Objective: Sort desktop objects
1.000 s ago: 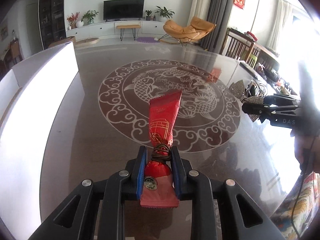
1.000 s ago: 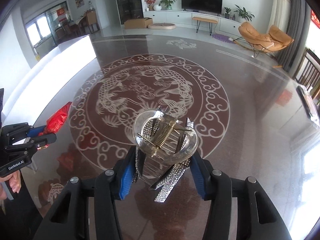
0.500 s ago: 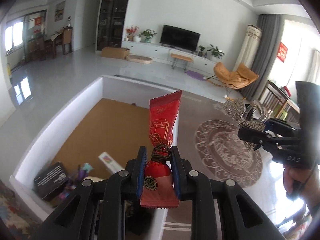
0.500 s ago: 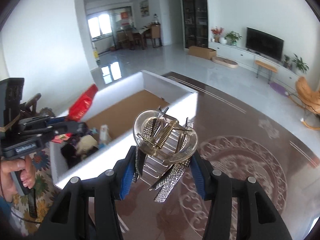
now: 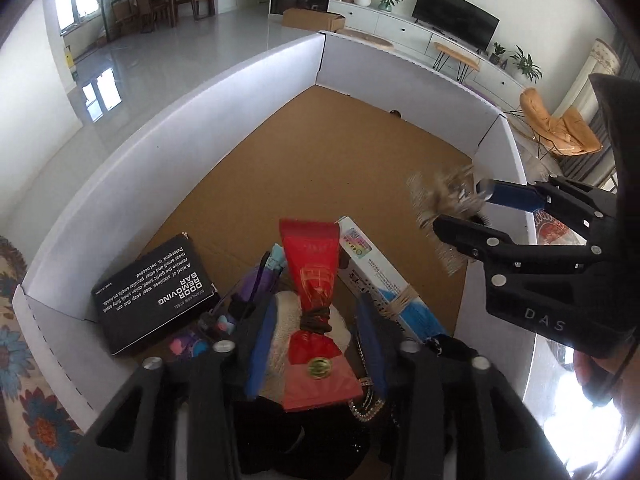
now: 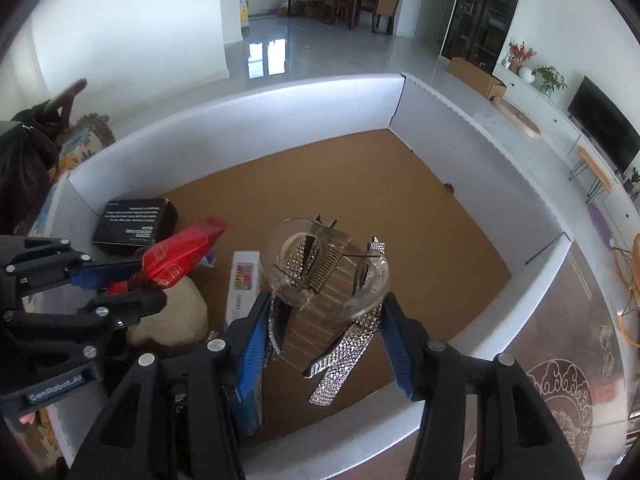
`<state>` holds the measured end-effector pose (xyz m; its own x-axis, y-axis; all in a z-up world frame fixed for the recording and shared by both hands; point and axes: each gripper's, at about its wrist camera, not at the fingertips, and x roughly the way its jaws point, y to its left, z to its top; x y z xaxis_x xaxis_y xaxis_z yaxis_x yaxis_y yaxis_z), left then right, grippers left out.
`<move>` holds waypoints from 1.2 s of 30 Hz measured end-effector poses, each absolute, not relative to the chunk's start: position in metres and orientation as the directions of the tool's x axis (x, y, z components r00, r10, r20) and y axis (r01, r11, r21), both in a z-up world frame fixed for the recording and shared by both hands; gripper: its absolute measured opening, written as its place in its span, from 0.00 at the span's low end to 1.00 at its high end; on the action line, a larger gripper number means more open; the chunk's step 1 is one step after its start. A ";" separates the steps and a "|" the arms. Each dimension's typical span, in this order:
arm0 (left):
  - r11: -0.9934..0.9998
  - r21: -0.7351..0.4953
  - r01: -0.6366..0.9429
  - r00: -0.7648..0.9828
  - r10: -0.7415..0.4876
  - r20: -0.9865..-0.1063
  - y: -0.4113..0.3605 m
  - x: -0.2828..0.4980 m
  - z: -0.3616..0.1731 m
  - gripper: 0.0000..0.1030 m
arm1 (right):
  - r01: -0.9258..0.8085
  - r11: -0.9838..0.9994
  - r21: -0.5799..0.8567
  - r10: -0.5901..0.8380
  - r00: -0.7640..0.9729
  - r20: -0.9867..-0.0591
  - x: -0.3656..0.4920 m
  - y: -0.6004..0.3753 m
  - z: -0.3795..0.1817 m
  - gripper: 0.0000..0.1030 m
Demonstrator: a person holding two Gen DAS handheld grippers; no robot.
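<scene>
Both grippers hang over a white-walled box [image 5: 200, 120] [image 6: 280, 120] with a brown cardboard floor. My left gripper [image 5: 318, 300] [image 6: 148, 284] has its jaws opening. A red sweet packet [image 5: 312, 256] [image 6: 180, 252], tied with a dark band, lies loose between the blue pads, with a gap on each side. My right gripper [image 6: 326, 298] [image 5: 460, 208] carries a clear hair clip [image 6: 328, 272] [image 5: 444, 200] with rhinestone ribbons. Its jaws are starting to open, but the pads still touch the clip.
In the box's near corner lie a black carton [image 5: 156, 292] [image 6: 136, 220], a long white and blue carton [image 5: 372, 276] [image 6: 244, 280], a cream round thing [image 6: 176, 312] and small purple bits [image 5: 188, 344]. The dark patterned table [image 6: 568, 392] lies right of the box.
Both grippers swung from over the patterned table to above the box. The left jaws spread and released the red packet. The hair clip sits as before between the right pads.
</scene>
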<state>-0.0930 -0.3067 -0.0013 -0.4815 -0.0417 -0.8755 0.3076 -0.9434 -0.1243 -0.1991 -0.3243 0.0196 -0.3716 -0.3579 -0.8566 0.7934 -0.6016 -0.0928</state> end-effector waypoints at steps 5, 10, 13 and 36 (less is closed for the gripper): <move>-0.938 -0.037 0.345 -0.557 -0.173 -0.812 -0.299 -0.078 0.014 0.87 | 0.774 -0.629 -0.072 -0.375 -0.383 -0.844 -0.204 -0.311 0.021 0.89; -0.887 -0.046 0.460 -0.587 -0.265 -0.765 -0.303 -0.059 0.033 0.99 | 0.767 -0.637 -0.072 -0.404 -0.412 -0.817 -0.194 -0.288 0.047 0.94; -0.878 -0.072 0.474 -0.581 -0.250 -0.774 -0.301 -0.054 0.037 0.99 | 0.761 -0.645 -0.068 -0.409 -0.419 -0.811 -0.190 -0.274 0.057 0.99; -0.828 -0.019 0.560 -0.581 -0.377 -0.721 -0.264 -0.010 0.076 0.99 | 0.727 -0.686 0.024 -0.428 -0.377 -0.822 -0.179 -0.246 0.078 1.00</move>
